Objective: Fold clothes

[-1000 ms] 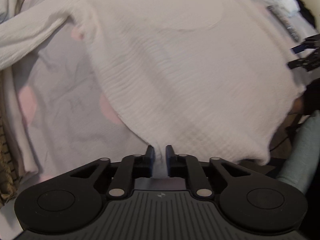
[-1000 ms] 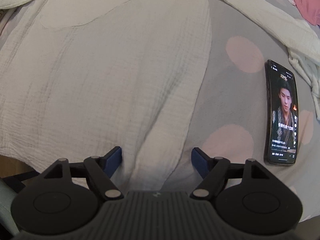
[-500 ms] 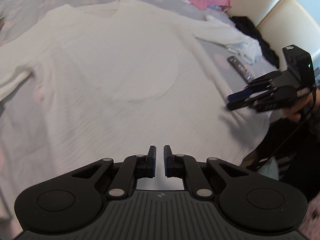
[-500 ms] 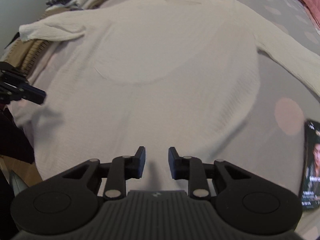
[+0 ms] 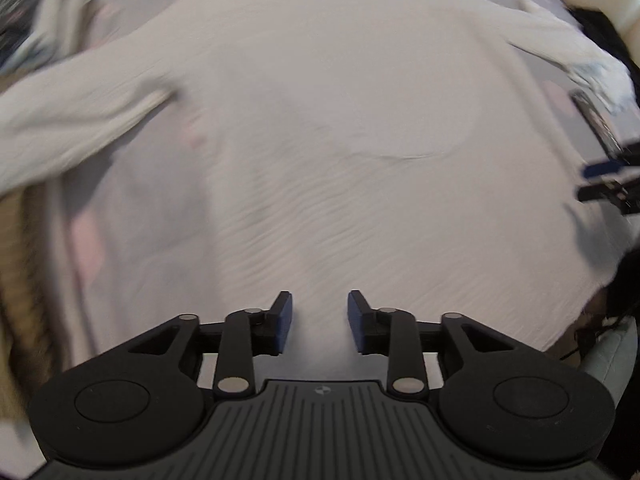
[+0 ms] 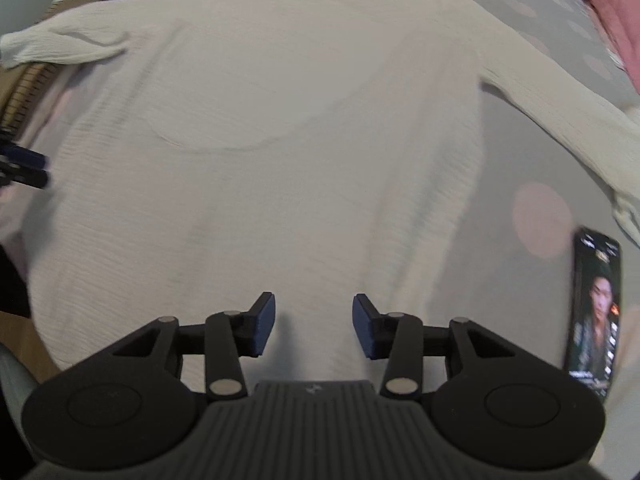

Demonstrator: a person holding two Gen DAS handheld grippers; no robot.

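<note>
Sweater (image 6: 280, 128), phone (image 6: 594, 312) on bedsheet (image 6: 520, 140)

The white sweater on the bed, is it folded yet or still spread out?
Spread out. The white sweater lies flat, both sleeves stretched sideways, no fold visible.

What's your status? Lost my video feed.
Left gripper open, right gripper open, both empty above the hem. White sweater flat on the bedspread, sleeves out, unfolded. Phone lies beside its right edge.

Smartphone (image 6: 594, 316) lit, flat on bed at near right. Grey bedsheet (image 6: 516, 152) with pale pink dots. Pink pillow (image 6: 600, 12) far right. Tan knit pile (image 6: 24, 88) at left edge.
</note>
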